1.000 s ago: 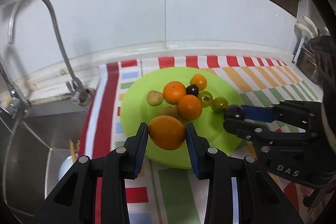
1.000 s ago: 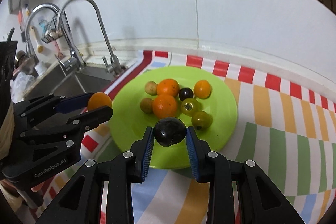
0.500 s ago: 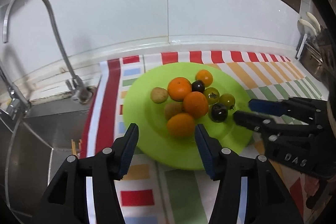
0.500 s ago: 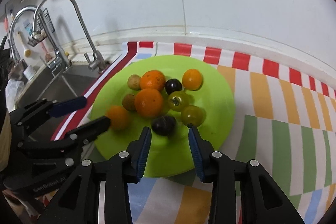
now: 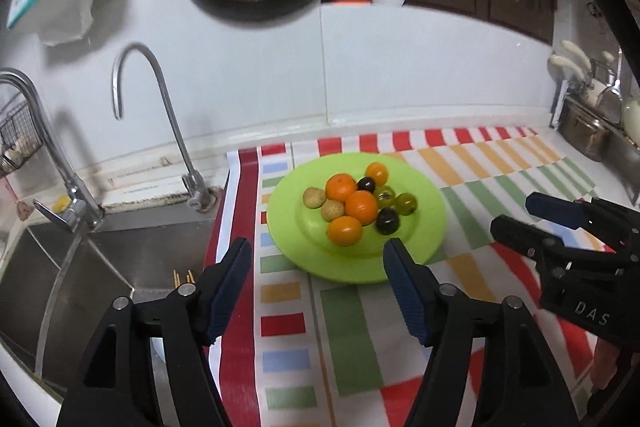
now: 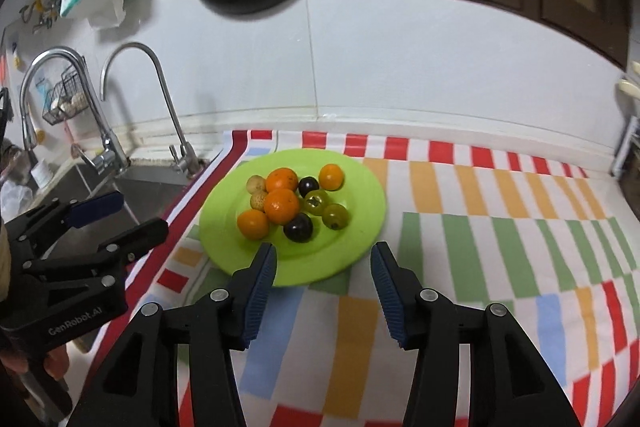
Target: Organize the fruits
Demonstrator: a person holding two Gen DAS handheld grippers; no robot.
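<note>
Ten small fruits sit clustered on the green plate (image 5: pixel 424 243), which rests on the striped cloth (image 5: pixel 480 171) covering the tabletop (image 5: pixel 556 137), right of the sink (image 5: pixel 100 259). Four oranges: near one (image 5: pixel 345 231) at the cluster's near-left edge, touching the middle orange (image 5: pixel 361 207); another (image 5: pixel 340 187) farther back; the smallest (image 5: pixel 377 173) at the far side. Two tan fruits (image 5: pixel 314 197) on the left. Two dark plums: one (image 5: pixel 387 220) near-right, one (image 5: pixel 365 184) between the far oranges. Two green fruits (image 5: pixel 405 203) on the right.

Left hand-held gripper (image 5: pixel 318 267): jaws wide, holding nothing, above the plate's near rim. Right hand-held gripper (image 6: pixel 323 267): jaws wide, holding nothing, just near of the plate; in the left view it sits well right of the plate. Faucet (image 5: pixel 160 115) stands at the sink's far edge.
</note>
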